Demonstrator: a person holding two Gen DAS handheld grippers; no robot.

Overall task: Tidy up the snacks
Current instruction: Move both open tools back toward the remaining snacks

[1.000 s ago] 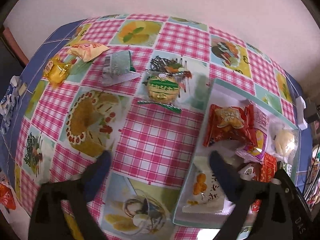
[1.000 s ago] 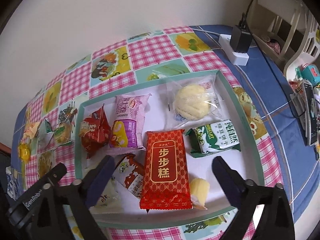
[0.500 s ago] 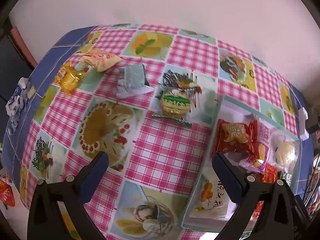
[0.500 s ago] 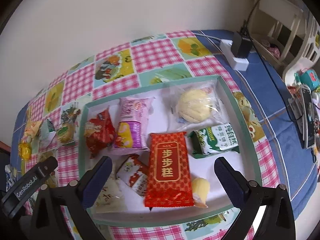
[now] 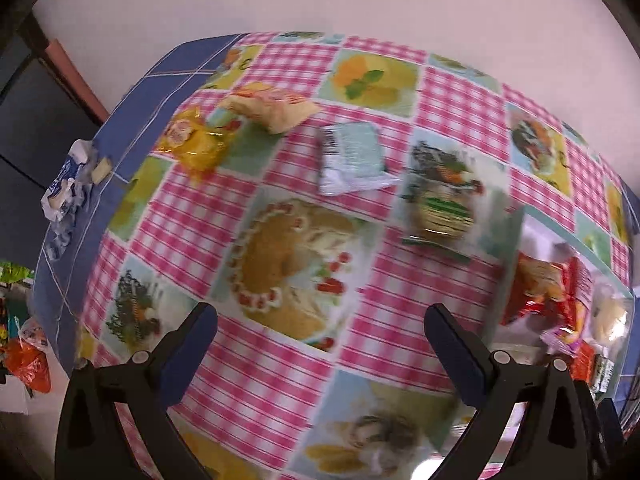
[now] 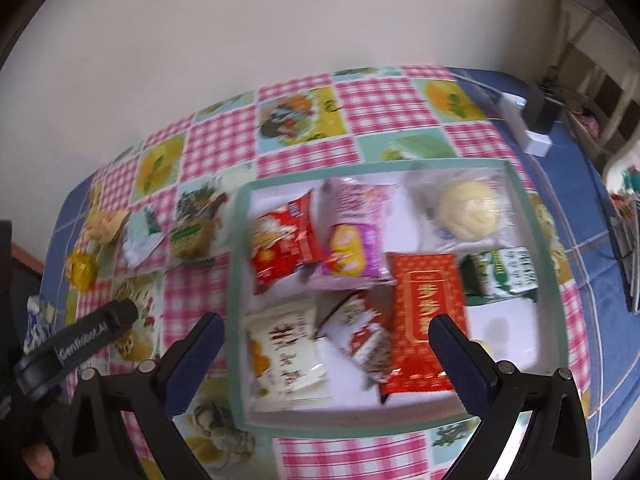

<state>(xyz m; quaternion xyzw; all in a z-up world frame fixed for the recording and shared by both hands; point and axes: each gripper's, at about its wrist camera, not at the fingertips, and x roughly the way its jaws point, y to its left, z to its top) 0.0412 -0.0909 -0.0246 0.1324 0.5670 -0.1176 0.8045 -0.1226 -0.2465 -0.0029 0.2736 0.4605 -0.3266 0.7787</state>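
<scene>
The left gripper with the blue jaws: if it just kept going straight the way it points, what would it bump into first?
Probably bare tablecloth. The left gripper, jaws open and empty, aims at the printed cake picture, with no snack in that line. The pale green packet lies farther on. Depth is hard to judge.

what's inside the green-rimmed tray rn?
Tray holds wrapped snacks: red chip bag, pink packet, clear-wrapped bun, green biscuit pack, red gold-lettered pack, white packet, small red-white pack. Anything beneath overlaps is hidden.
</scene>
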